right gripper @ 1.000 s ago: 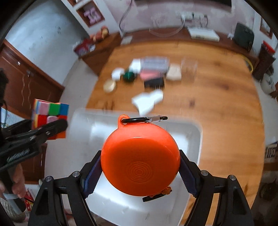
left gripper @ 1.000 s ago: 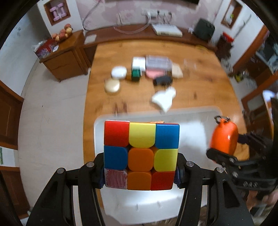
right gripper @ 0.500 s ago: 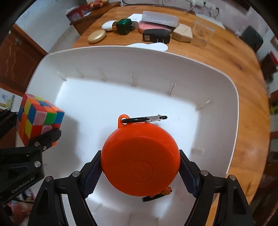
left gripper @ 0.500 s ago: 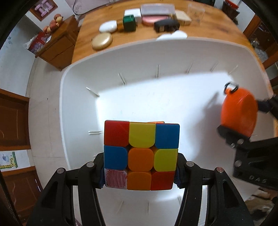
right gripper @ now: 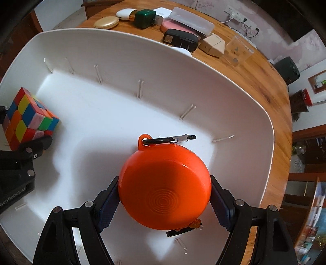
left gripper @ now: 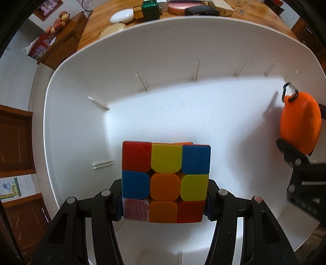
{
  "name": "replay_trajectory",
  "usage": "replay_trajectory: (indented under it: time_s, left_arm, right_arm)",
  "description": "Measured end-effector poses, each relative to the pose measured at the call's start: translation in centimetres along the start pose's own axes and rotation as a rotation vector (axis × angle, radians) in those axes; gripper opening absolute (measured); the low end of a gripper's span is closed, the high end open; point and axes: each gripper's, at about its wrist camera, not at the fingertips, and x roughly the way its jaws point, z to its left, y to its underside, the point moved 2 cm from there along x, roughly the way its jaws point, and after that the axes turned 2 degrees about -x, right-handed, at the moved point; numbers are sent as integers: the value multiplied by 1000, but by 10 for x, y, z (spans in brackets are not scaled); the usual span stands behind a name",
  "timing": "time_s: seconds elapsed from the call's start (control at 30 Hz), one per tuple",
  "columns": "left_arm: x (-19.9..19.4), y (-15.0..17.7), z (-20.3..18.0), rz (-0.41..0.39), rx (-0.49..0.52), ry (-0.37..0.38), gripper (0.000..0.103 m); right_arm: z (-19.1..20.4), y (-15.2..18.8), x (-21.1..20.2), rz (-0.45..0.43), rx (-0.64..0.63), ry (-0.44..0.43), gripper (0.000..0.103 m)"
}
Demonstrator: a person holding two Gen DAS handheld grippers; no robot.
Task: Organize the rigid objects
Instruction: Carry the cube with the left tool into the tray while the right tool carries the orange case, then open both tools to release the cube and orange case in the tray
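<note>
My left gripper [left gripper: 165, 203] is shut on a multicoloured puzzle cube [left gripper: 165, 184] and holds it low inside a large white bin [left gripper: 163, 51], near its left wall. The cube also shows in the right wrist view [right gripper: 28, 120]. My right gripper [right gripper: 164, 201] is shut on a round orange case [right gripper: 164, 187] with a black carabiner [right gripper: 169, 139], held inside the same bin [right gripper: 244, 114] toward its right side. The case also shows in the left wrist view [left gripper: 299, 124].
The bin sits on a wooden table [right gripper: 260, 77]. Behind the bin lie a gold compact [right gripper: 106, 22], a white oval case [right gripper: 124, 13], a green plug [right gripper: 145, 18], a black charger [right gripper: 180, 39], a pink case [right gripper: 173, 26], a beige box [right gripper: 212, 44] and a clear cup [right gripper: 238, 51].
Both grippers have come forward and down from above the bin's near edge into the bin, each still holding its object. The bin walls now fill both views.
</note>
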Motion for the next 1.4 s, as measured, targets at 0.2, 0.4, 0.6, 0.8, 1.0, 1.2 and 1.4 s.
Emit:
replay_trajectory:
  time_s: [0.2,0.4,0.6,0.8,1.0,1.2,1.4]
  left_arm:
    - [-5,4,-14,-17,58,-13,60]
    - [-11,9,-20,-35,81,2,64]
    - [-34,14,-30,-101,114,-13,85]
    - [-57,18,-31,-128,122,-21,85]
    - [-83,8,-22,-159,102,-12,85]
    - [-96,0,-14,-199,93,-12,85]
    - [-134,-7,-10,-262,89,-13,85]
  right_arm:
    - [-7,-5,9,18,-2,66,81]
    - [-8,0,11,37,-19,69,85]
    - [-14,2,6,35,3,9,85]
    - [-13,-2,-18,5,21,-42,85]
    - [-21,-2,-35,-27,40,-62,85]
    - [-23,2,-54,-58,74,-79,85]
    - [-31,5,-84,-118,109,-80,85]
